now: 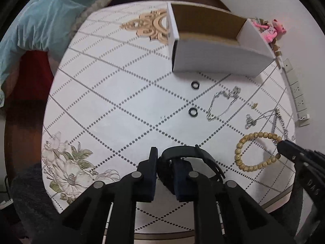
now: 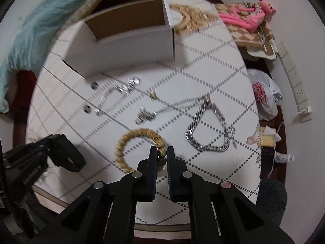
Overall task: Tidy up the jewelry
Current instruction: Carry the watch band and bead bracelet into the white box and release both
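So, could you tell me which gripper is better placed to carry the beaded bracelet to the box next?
Right. The right gripper is already pinched on the beaded bracelet, with the open box ahead. The left gripper is occupied with a black band.

Patterned table [image 1: 121, 101]: box [image 1: 219, 59], scattered jewelry [image 2: 209, 130].

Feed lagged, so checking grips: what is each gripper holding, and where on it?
Right gripper pinches the wooden bead bracelet by a bead at its near side. Left gripper grips the black band across its loop.
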Tool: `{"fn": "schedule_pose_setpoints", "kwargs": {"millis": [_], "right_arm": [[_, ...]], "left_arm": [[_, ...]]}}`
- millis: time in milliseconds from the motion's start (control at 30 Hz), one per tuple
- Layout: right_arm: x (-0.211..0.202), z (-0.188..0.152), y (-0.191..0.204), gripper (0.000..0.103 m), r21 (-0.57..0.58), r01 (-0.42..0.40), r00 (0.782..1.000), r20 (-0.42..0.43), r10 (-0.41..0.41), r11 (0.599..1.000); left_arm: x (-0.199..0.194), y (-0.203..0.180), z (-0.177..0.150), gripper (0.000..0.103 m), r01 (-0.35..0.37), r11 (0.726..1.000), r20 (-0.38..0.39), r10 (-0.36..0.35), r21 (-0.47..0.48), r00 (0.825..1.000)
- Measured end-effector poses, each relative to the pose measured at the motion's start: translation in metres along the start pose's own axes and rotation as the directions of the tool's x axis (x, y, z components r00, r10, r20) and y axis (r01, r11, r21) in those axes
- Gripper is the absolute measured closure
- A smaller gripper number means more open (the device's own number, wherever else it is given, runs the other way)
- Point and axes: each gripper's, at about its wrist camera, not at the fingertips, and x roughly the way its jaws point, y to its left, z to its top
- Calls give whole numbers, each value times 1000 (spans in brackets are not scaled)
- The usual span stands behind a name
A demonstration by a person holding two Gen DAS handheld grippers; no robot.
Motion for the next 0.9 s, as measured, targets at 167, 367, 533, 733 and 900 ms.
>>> {"fn": "schedule_pose_setpoints", "kwargs": {"millis": [167, 367, 533, 733, 900], "right_arm": [[-27, 19, 0, 94, -10, -49, 997, 52, 50, 999], [-65, 56, 4, 94, -45, -90, 986, 135, 96, 995], [-92, 102, 7, 94, -70, -121, 969, 210, 134, 990], [-79, 157, 20, 94, -100, -131, 968, 200, 149, 986], [-41, 190, 27, 94, -105, -126, 982, 130, 139, 986]], "left_arm": [[-22, -2, 11, 92, 17, 1000, 56, -16, -5, 998], [-47, -23, 57, 92, 39, 999, 133, -40, 8, 990], [-56, -24, 106, 92, 76, 997, 179, -77, 12, 981], [-39, -22, 160, 92, 103, 994, 158, -105, 20, 982], [-10, -19, 193, 92, 141, 990, 97, -140, 1, 985]]}}
